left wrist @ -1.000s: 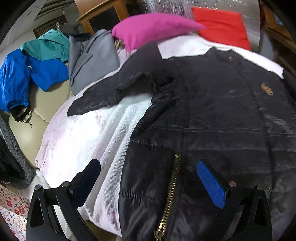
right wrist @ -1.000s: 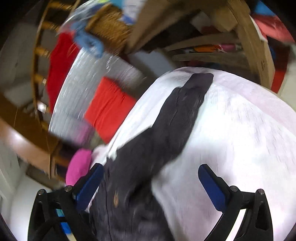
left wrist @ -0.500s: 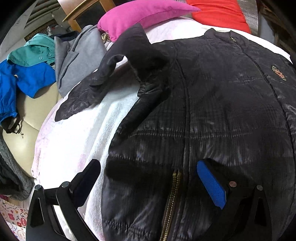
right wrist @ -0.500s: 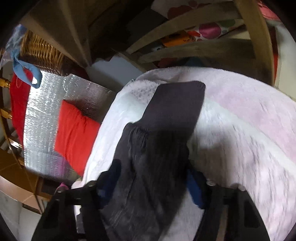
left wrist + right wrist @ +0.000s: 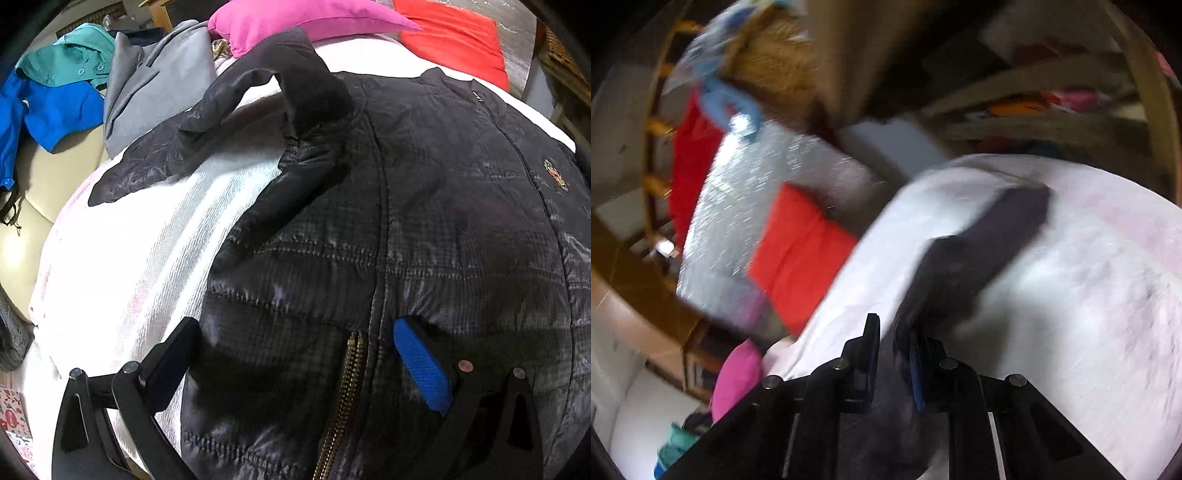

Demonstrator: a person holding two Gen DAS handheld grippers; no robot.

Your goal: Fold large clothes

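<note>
A black quilted jacket (image 5: 443, 221) lies front up on a white blanket (image 5: 129, 258), its brass zipper (image 5: 347, 384) near the hem. One sleeve (image 5: 221, 122) is bent over at the far left. My left gripper (image 5: 295, 328) hovers open low over the hem, with the zipper and the jacket's side edge between its fingers. In the blurred right wrist view, the jaws of my right gripper (image 5: 892, 332) are closing and its pads pinch the other black sleeve (image 5: 990, 240), whose cuff points away across the blanket.
A pink pillow (image 5: 306, 18) and a red cushion (image 5: 454, 37) lie beyond the jacket. Grey (image 5: 159, 81), teal (image 5: 70, 59) and blue (image 5: 55, 110) garments are heaped at the far left. Silver foil sheet (image 5: 746, 192) and wooden furniture (image 5: 1152, 110) stand past the blanket's far edge.
The right gripper went from wide open to clamped on the sleeve and swung sideways with it. The left gripper sank closer over the jacket's hem, staying open.
</note>
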